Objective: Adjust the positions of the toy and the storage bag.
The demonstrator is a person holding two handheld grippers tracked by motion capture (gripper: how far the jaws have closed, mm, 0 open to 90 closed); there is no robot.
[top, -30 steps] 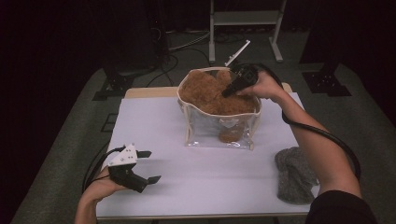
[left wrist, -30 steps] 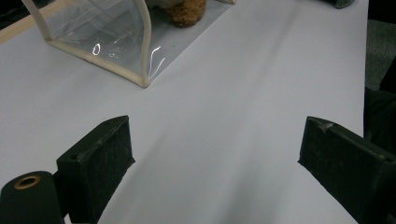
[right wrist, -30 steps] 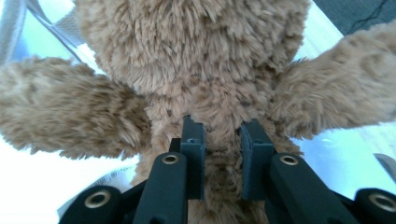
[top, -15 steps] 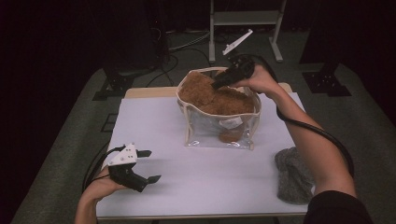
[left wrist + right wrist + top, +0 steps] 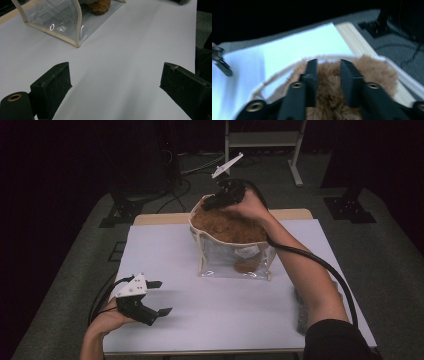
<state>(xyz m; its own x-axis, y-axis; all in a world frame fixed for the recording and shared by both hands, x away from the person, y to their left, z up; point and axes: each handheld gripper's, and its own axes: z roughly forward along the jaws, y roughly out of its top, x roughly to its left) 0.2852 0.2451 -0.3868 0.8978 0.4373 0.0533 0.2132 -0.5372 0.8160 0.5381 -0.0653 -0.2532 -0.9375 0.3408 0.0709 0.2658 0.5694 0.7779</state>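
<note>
I am holding my right gripper (image 5: 209, 205) over the far rim of the clear zippered bag (image 5: 220, 260), its jaws drawn close after opening and closing again just now. In the right gripper view (image 5: 328, 72) the brown plush fabric (image 5: 332, 100) is filling the narrow gap between the jaws; whether the pads are pinching the pile I cannot tell. The plush (image 5: 227, 225) is sitting heaped in the open top of the bag, with a smaller brown lump low behind the clear front wall.

My left gripper (image 5: 159, 297) is resting at the near left of the table, jaws released and wide, gripping nothing. In the left gripper view (image 5: 115, 87) only bare white surface is lying between the pads, and the bag's cream-edged corner (image 5: 75, 37) is standing well apart ahead.

A grey cloth (image 5: 302, 315) is lying at the near right edge, partly hidden by my right forearm. The right gripper's black cable is trailing along that arm.

The white table top (image 5: 240, 320) is covering a wooden board whose edge is showing at the far side. Grey carpet is surrounding the table; the room beyond is dark, with a white metal frame (image 5: 262, 140) and floor cables at the back.

The high view is showing the whole bag and both grippers; the right gripper view is showing my left gripper at its far left edge.
</note>
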